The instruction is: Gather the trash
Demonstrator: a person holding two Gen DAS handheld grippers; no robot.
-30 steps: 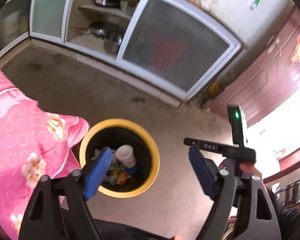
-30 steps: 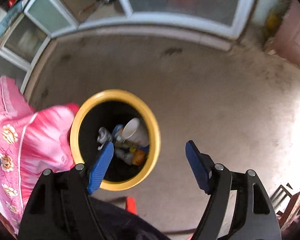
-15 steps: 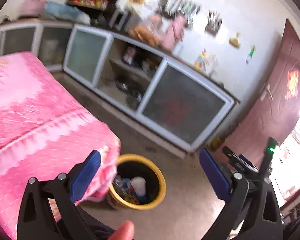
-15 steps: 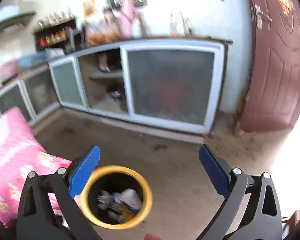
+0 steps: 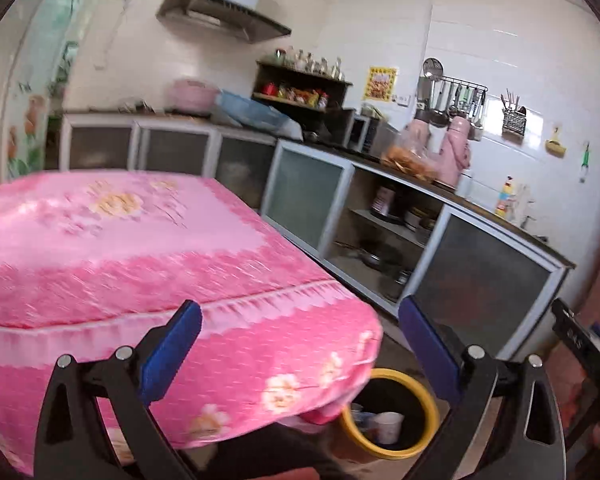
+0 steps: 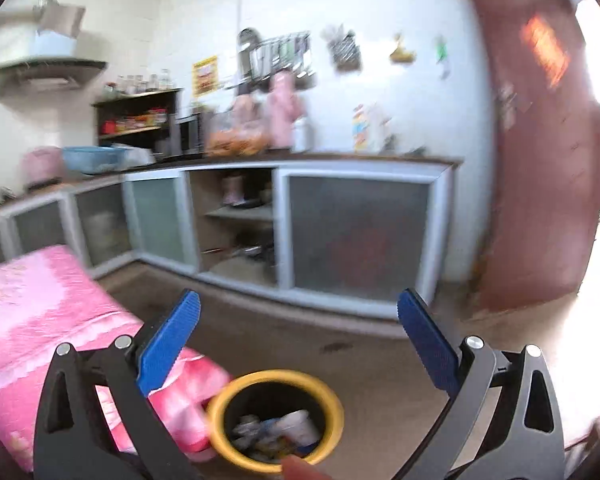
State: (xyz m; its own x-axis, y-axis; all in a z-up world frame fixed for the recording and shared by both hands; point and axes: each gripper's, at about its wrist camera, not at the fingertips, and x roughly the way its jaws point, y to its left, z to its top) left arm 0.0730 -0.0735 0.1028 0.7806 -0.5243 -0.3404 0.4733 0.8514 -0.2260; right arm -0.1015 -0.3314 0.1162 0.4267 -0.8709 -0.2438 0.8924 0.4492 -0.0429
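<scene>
Both grippers, left [image 5: 298, 344] and right [image 6: 298, 336], are standing wide apart, carrying nothing. Trash is sitting inside the yellow-rimmed bin [image 6: 220, 404] on the floor, tucked against the pink-covered table [image 5: 148, 248]. The paper cup [image 5: 389, 427] is looking light and crushable (pinch near the rim). Open floor is lying toward the cabinets [image 6: 360, 236].
</scene>
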